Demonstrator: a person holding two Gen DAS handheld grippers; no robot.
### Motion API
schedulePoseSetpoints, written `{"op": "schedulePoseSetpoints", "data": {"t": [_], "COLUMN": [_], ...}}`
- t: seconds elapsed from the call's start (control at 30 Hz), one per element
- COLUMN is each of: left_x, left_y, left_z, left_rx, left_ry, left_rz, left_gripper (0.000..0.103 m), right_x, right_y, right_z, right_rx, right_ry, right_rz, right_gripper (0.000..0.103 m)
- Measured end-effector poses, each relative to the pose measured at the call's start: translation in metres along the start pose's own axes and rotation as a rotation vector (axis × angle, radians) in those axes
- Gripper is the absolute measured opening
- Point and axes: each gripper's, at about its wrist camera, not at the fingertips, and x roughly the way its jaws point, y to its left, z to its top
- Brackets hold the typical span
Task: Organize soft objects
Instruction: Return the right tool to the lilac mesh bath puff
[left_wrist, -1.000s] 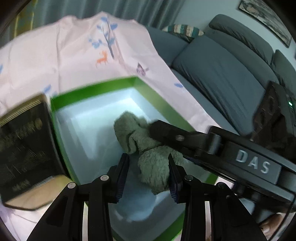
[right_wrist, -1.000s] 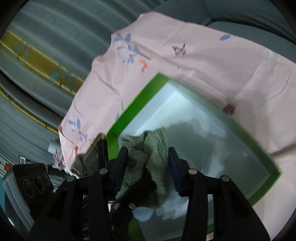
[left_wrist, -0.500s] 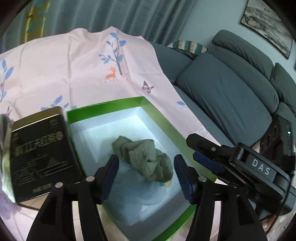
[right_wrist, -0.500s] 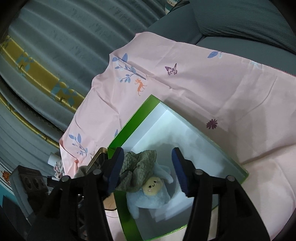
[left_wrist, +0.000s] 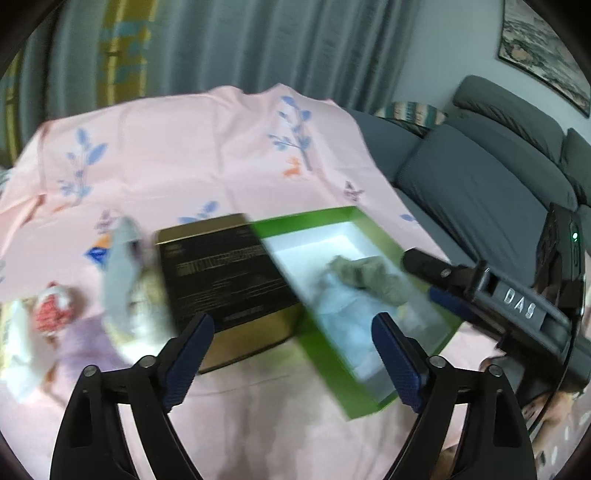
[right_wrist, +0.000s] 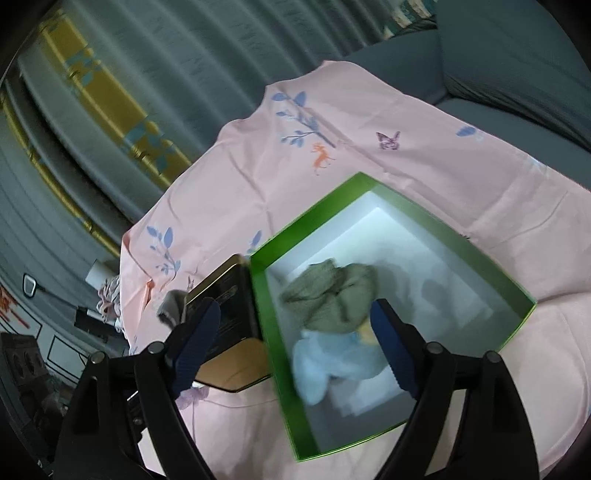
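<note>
A green open box (left_wrist: 373, 391) (right_wrist: 266, 306) lies on the pink tablecloth. Inside it lie an olive green cloth (left_wrist: 373, 277) (right_wrist: 328, 295) and, under it, a light blue plush toy (left_wrist: 340, 314) (right_wrist: 328, 358). My left gripper (left_wrist: 293, 354) is open and empty, held above the table in front of the box. My right gripper (right_wrist: 295, 343) is open and empty above the box; it shows at the right of the left wrist view (left_wrist: 439, 280). Several soft things lie left of the black tin: a grey one (left_wrist: 120, 266), a red and white one (left_wrist: 51, 306), a lilac one (left_wrist: 81, 347).
A black and gold tin (left_wrist: 225, 273) (right_wrist: 225, 317) stands against the box's left side. The pink tablecloth (left_wrist: 184, 155) covers the table. A grey sofa (left_wrist: 480, 177) stands to the right. Curtains (left_wrist: 221, 48) hang behind.
Both grippers let go of the olive cloth, opened wide and pulled back and up from the box. The cloth now lies in the box on the blue plush. The left view swung left.
</note>
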Motion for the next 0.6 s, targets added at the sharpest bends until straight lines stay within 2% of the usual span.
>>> {"op": "schedulePoseSetpoints", "data": {"t": [0.13,0.4,0.6], "left_x": [-0.029,-0.066,-0.073], "left_y": [0.040,0.144,0.218], "left_z": [-0.017,-0.060,-0.106], "left_rx": [-0.039,-0.248,-0.363], "left_ry": [-0.022,-0.024,-0.001], "left_rz": [0.068,0.207,0.291], "left_gripper": [0.092,0.092,0.092], "right_x": [0.000,0.019,0.051], "right_y": [0.027,0.084,0.128], "right_z": [-0.010,-0.039,-0.076], "right_rx": [-0.053,-0.156,-0.251], "right_ry": [0.011,0.100,0.189], "right_rz": [0.037,0.099,0.102], "right_gripper": [0.089,0.092,0.092]}}
